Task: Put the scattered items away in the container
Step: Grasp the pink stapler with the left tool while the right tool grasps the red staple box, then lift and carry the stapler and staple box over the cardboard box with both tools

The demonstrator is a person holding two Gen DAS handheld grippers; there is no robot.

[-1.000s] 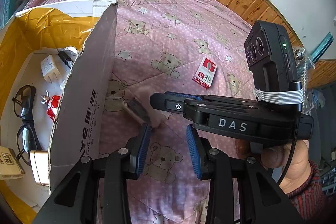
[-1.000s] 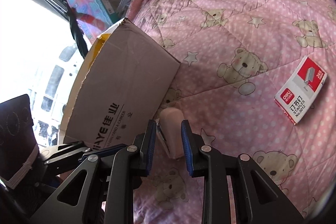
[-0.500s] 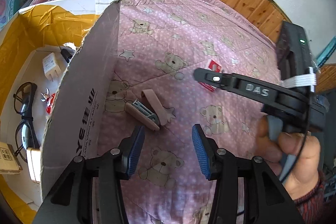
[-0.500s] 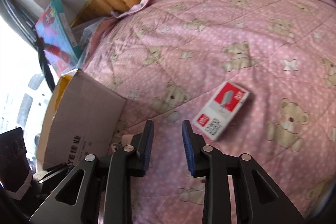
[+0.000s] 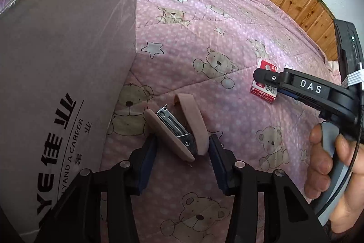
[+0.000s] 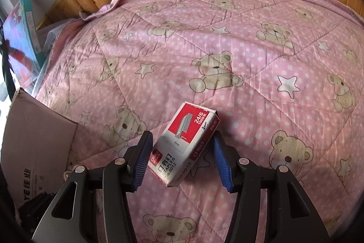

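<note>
**Both grippers spread over items on the bed**

The left gripper (image 5: 183,150) has its blue-padded fingers (image 5: 147,156) released and spread wide, straddling the hinge end of a pink stapler (image 5: 177,129) that lies splayed open on the pink bear-print quilt (image 5: 227,38); neither pad visibly presses it. Just left of the stapler stands the wall of the cardboard box (image 5: 63,60).

The right gripper (image 6: 182,156) likewise has its fingers (image 6: 142,157) apart, flanking a red-and-white staple box (image 6: 184,145) resting on the quilt, with a gap on both sides. In the left wrist view, a hand (image 5: 329,165) at the right wraps the right gripper's handle, angling it down over the staple box, well right of the stapler.
</note>
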